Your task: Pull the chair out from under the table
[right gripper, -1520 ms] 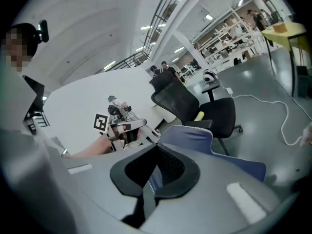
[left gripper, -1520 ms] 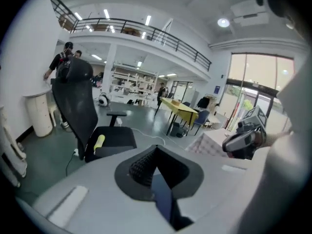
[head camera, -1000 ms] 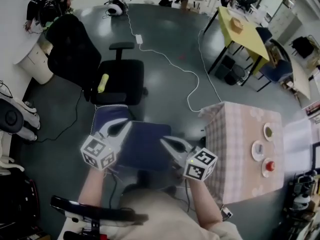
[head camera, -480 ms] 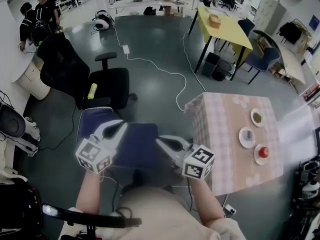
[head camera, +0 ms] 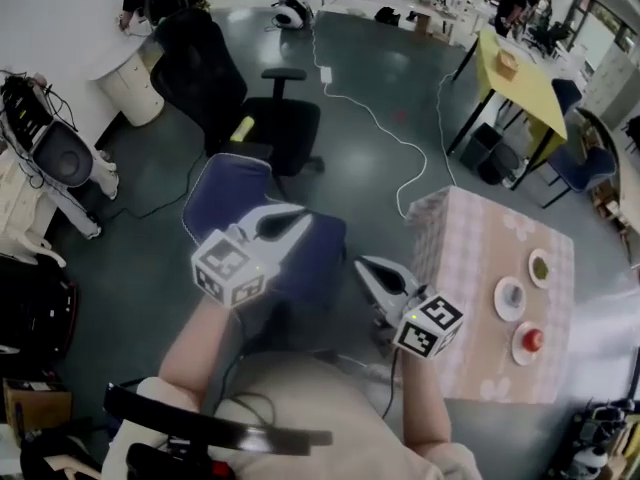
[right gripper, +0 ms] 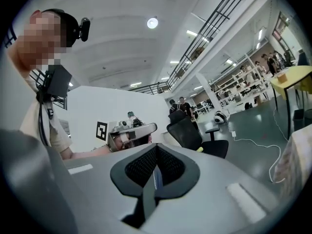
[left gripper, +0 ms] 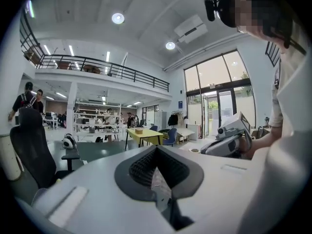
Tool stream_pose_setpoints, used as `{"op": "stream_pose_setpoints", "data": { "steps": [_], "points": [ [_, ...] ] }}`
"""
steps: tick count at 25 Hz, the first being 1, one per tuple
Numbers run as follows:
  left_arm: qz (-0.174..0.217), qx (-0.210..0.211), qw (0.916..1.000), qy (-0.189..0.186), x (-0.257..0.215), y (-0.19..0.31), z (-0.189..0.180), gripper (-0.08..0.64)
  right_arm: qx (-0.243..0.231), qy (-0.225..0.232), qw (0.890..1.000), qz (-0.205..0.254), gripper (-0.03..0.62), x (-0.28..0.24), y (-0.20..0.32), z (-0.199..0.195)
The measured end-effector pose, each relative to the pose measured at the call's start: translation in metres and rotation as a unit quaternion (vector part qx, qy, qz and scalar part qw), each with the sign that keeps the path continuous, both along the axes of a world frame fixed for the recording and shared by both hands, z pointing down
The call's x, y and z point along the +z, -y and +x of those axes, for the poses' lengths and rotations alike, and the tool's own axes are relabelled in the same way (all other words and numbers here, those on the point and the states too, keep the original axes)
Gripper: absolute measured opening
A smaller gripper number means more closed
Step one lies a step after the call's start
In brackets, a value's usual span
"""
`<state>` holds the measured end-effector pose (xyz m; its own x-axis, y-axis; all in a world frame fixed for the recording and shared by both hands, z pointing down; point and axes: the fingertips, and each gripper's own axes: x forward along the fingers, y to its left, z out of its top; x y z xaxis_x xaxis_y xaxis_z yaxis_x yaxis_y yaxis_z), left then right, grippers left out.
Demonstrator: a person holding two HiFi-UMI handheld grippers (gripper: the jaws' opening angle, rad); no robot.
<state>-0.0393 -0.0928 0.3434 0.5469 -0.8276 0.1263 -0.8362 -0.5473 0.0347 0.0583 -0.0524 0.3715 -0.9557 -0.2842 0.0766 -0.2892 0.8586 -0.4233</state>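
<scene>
The blue padded chair [head camera: 225,193] stands clear of the table [head camera: 480,268], which wears a pink checked cloth, with a strip of floor between them. My left gripper [head camera: 298,220] hovers over the chair's middle. Its jaws are shut, and only a thin slit shows in the left gripper view [left gripper: 156,152]. My right gripper [head camera: 363,265] is at the chair's right edge, beside the table's corner, and is also shut [right gripper: 155,151]. Both point roughly level. Neither gripper view shows the chair, and I see nothing pinched between the pads.
Three small dishes [head camera: 511,294] sit on the table's right side. A black office chair [head camera: 280,133] stands just beyond the blue one. A white cable [head camera: 390,133] snakes over the floor. Farther off there is a yellow table [head camera: 520,68]. Equipment lines the left wall.
Both hands have moved across the room and risen slightly, staying over the blue chair. The head view has swung round. Both pairs of jaws stayed shut throughout.
</scene>
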Motion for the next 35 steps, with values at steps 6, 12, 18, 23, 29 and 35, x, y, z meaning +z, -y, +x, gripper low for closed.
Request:
{"op": "stream_pose_setpoints", "data": {
  "steps": [6,12,18,23,29,35],
  "points": [
    [0.003,-0.021,0.9992,0.033,-0.002,-0.02,0.002,-0.002,-0.012,-0.015,1.0,-0.012,0.014,0.005,-0.011,-0.002],
    [-0.02,-0.028,0.9994,0.007,0.011,-0.032,-0.017,-0.002,-0.016,-0.014,1.0,-0.013,0.014,0.007,-0.021,-0.011],
    [-0.026,-0.022,0.9994,-0.009,0.021,-0.039,-0.047,-0.002,-0.013,-0.031,0.999,-0.007,0.014,0.006,-0.023,-0.037],
    [0.01,0.0,0.9995,-0.031,0.008,-0.069,-0.083,-0.002,0.008,-0.057,0.998,0.009,0.014,0.005,-0.039,-0.067],
    [0.034,0.03,0.9989,0.013,0.033,-0.104,-0.118,-0.002,0.058,-0.109,0.992,-0.002,0.014,0.022,-0.065,-0.081],
    [0.033,0.04,0.9967,-0.063,0.028,-0.119,-0.136,-0.002,0.08,-0.123,0.989,-0.02,0.014,0.033,-0.093,-0.102]
  ]
}}
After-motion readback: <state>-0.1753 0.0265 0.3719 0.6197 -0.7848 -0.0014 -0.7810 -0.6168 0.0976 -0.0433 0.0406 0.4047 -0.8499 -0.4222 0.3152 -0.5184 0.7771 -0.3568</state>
